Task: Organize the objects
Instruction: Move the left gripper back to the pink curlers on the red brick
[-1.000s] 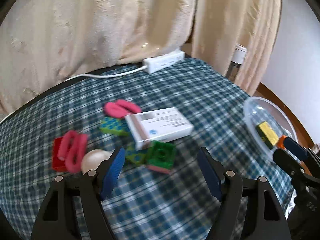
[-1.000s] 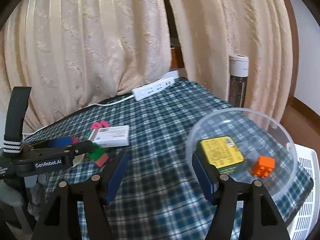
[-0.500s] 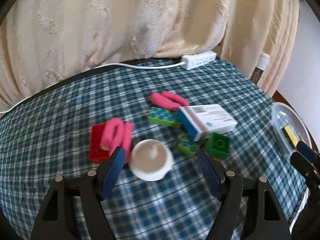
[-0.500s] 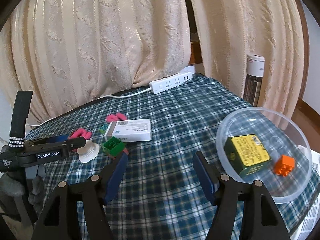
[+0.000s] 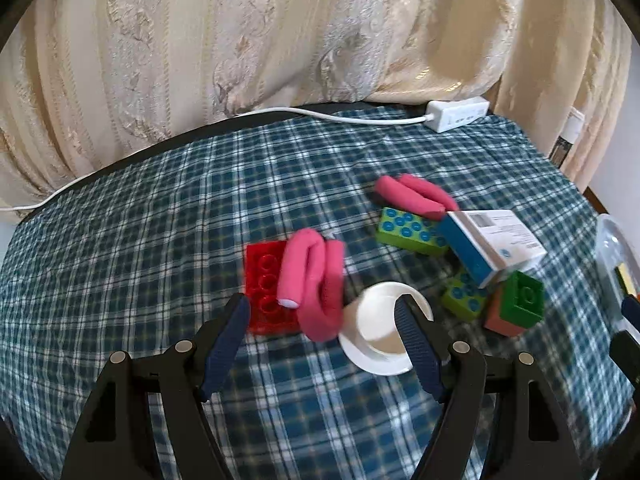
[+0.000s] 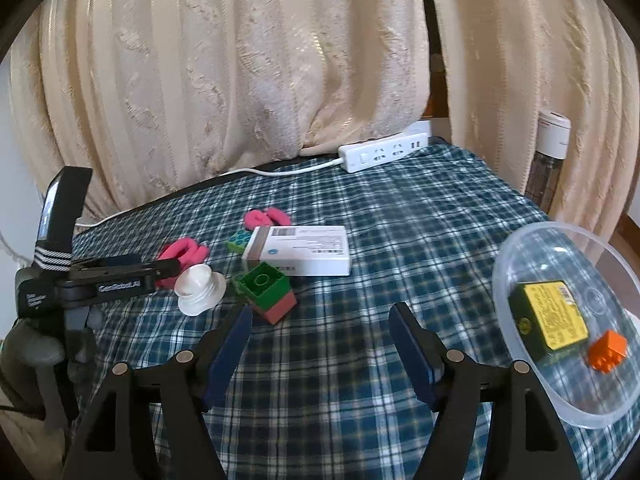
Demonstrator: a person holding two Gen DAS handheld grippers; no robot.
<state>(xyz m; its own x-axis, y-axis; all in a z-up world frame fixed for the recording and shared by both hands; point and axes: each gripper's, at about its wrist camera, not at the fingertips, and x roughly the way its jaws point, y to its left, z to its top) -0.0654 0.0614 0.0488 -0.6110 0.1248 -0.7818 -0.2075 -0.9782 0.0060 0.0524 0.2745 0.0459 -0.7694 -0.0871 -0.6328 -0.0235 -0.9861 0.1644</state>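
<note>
My left gripper (image 5: pixel 322 314) stands open over a bent pink foam roller (image 5: pixel 312 280) lying on a red brick (image 5: pixel 266 284), with a white cap (image 5: pixel 378 328) beside its right finger. Nothing is gripped. Further right lie a lime studded brick (image 5: pixel 408 232), a white and blue box (image 5: pixel 492 242), a green brick on a salmon one (image 5: pixel 518 300) and a second pink roller (image 5: pixel 412 196). My right gripper (image 6: pixel 320 320) hovers over bare cloth, its jaws opening with nothing between them. A clear bowl (image 6: pixel 516 252) at the right holds a yellow box (image 6: pixel 552 320) and an orange brick (image 6: pixel 608 348).
A checked blue cloth (image 6: pixel 400 208) covers the table. A white power strip (image 6: pixel 384 152) with its cable lies at the far edge against cream curtains. A bottle (image 6: pixel 548 160) stands behind the right corner. The left gripper's body (image 6: pixel 100 280) fills the left of the right wrist view.
My left gripper has swung left across the pile, from the green brick to over the pink roller and white cap. My right gripper drifted left, away from the bowl, and its jaws widened slightly.
</note>
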